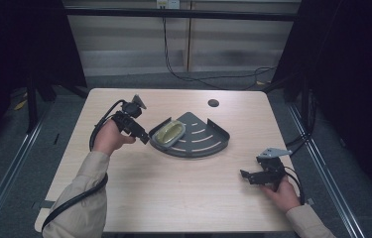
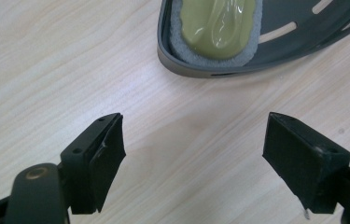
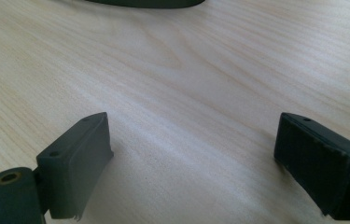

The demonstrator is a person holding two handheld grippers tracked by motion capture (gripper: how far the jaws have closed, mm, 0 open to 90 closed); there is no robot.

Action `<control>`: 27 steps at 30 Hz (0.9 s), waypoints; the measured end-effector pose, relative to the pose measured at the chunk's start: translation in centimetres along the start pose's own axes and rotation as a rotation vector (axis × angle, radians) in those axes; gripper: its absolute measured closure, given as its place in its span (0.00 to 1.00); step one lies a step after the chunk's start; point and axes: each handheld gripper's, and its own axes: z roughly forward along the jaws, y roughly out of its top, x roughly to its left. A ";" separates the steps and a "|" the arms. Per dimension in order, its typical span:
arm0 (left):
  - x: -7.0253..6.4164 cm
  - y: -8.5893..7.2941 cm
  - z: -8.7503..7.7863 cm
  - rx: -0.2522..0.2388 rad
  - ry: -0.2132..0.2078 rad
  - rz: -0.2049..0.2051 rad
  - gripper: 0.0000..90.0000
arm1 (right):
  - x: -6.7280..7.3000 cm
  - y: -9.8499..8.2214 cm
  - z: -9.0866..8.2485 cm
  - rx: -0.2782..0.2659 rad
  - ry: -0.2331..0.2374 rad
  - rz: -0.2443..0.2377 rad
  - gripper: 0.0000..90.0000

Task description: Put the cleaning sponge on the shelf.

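Observation:
A dark grey quarter-round corner shelf (image 1: 208,140) with slots lies flat in the middle of the table. On its left part rests a yellow-green scrubber on a grey sponge pad (image 1: 168,133); the left gripper view looks down on this scrubber (image 2: 217,25) and the shelf rim (image 2: 200,70). My left gripper (image 1: 143,137) hovers just left of the shelf, jaws open and nothing between them (image 2: 193,149). My right gripper (image 1: 247,176) rests near the front right of the table, open over bare wood (image 3: 193,158).
The light wooden table (image 1: 173,188) has a round cable hole (image 1: 213,103) at the back. Cables trail from both grippers. A metal frame and dark floor surround the table. The shelf's edge (image 3: 144,3) shows at the top of the right gripper view.

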 end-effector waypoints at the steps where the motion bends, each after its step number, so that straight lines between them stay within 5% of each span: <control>1: 0.0 -0.3 0.0 -0.001 0.001 0.002 0.22 | 0.0 0.0 0.0 0.001 -0.001 0.002 0.12; 27: 0.3 -7.3 2.0 -0.055 -0.033 0.001 0.23 | 0.0 0.0 0.0 0.000 0.000 0.000 0.12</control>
